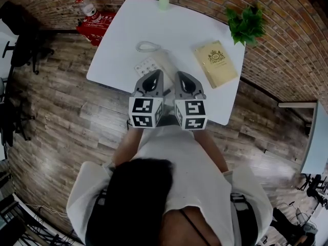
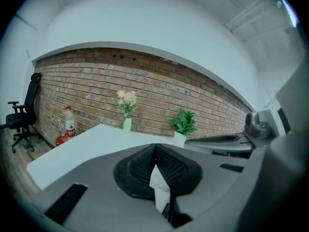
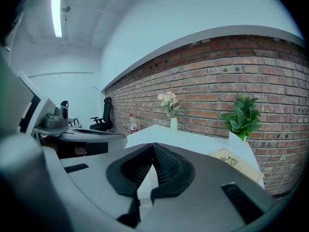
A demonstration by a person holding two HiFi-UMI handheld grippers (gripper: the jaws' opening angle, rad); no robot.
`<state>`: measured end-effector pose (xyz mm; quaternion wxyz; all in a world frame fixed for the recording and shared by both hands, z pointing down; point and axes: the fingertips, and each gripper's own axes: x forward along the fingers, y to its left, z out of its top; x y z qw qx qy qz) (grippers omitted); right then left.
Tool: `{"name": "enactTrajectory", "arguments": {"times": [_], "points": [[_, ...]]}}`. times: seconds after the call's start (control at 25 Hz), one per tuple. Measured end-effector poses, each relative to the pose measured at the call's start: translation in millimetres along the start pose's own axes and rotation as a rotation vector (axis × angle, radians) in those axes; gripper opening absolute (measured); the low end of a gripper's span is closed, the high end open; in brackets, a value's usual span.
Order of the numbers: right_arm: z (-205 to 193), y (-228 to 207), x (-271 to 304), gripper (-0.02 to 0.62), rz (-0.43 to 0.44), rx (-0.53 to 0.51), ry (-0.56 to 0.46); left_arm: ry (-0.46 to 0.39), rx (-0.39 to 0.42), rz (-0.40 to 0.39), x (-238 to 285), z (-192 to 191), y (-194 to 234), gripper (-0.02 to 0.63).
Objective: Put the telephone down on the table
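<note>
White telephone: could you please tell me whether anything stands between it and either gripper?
Nothing visible does: the white corded telephone lies on the white table just ahead of the left gripper and right gripper.

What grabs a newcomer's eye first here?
The left tool and right tool, both shut and empty, side by side over the white table's near edge. Just beyond them lies the telephone; a tan book sits to the right, a green plant at the far right corner.

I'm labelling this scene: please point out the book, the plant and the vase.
book (image 1: 215, 64), head view, middle of its cover.
plant (image 1: 247, 23), head view, its leaves.
vase (image 1: 163, 3), head view, its body.
</note>
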<state>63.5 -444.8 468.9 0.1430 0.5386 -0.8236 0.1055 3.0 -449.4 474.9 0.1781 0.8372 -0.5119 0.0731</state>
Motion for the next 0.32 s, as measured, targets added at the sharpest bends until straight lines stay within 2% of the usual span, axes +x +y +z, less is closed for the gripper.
{"name": "enactTrajectory", "arguments": {"times": [0.32], "points": [[-4.2,11.7,-0.9,0.025,0.019,-0.003,0.006,0.005,0.007,0.010,-7.6,-5.0,2.3,0.025]]}}
